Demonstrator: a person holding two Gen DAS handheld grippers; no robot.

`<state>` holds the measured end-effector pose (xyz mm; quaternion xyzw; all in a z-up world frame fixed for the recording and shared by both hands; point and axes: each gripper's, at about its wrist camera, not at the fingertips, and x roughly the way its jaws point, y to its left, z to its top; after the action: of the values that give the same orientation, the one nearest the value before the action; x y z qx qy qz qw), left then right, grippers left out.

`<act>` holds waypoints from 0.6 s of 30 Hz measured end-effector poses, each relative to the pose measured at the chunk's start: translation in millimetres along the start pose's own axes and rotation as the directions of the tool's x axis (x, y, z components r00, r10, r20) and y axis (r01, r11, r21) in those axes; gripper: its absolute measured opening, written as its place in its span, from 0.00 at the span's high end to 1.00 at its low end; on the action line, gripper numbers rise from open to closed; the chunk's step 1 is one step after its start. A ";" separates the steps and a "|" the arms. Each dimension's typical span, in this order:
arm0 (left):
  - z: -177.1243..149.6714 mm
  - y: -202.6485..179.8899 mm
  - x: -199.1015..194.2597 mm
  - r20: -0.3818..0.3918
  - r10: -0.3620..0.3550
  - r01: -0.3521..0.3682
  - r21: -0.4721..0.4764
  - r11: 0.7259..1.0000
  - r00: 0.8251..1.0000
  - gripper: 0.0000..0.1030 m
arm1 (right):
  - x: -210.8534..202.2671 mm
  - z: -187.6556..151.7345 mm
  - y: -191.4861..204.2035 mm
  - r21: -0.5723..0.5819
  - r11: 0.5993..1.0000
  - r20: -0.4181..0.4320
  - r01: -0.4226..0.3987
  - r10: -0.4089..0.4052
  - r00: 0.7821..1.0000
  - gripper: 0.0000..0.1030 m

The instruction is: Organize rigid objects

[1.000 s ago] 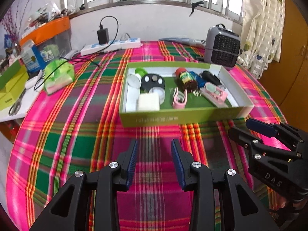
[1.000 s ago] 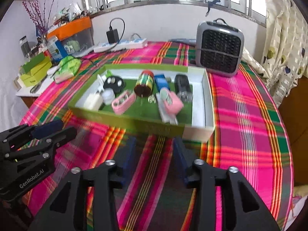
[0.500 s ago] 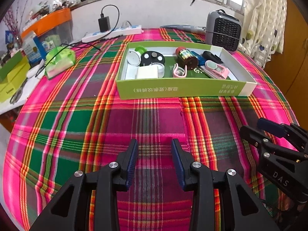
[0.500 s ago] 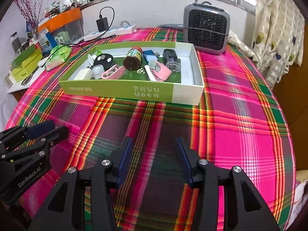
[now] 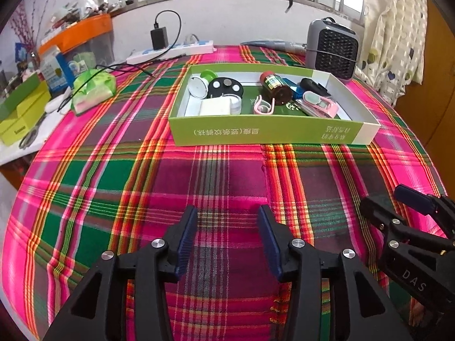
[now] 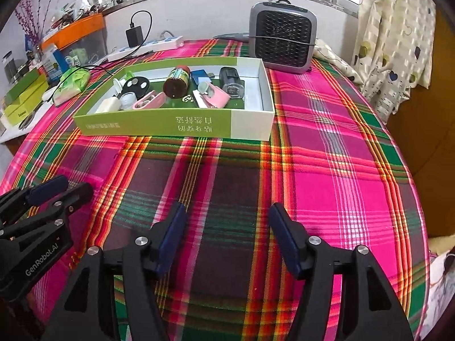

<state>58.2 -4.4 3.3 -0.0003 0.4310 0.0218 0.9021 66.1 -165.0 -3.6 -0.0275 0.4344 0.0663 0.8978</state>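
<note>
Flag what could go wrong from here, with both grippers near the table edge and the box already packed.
1. The things in the green box lie crowded and touching; picking the brown bottle could nudge the pink case beside it.
2. The left gripper and right gripper, both opening and empty, hover close together; reaching in together, they might collide.

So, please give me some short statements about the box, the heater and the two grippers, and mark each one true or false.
1. The green box holds several small things. True.
2. The brown bottle stands upright. False: it lies on its side.
3. The left gripper grips a pink clip. False: nothing is between its opening jaws.
4. The grey heater stands behind the box. True.
5. The right gripper is empty, jaws opening. True.
</note>
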 end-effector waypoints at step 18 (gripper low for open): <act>-0.4 -0.8 0.3 0.002 0.006 -0.006 0.000 1.000 1.000 0.58 | -1.5 -1.5 0.5 0.002 1.000 0.000 0.002 -0.002 1.000 0.39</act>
<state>58.1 -5.2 2.8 0.0010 0.4302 0.0244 0.9024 64.0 -164.8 -3.3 -0.0269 0.4345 0.0651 0.8979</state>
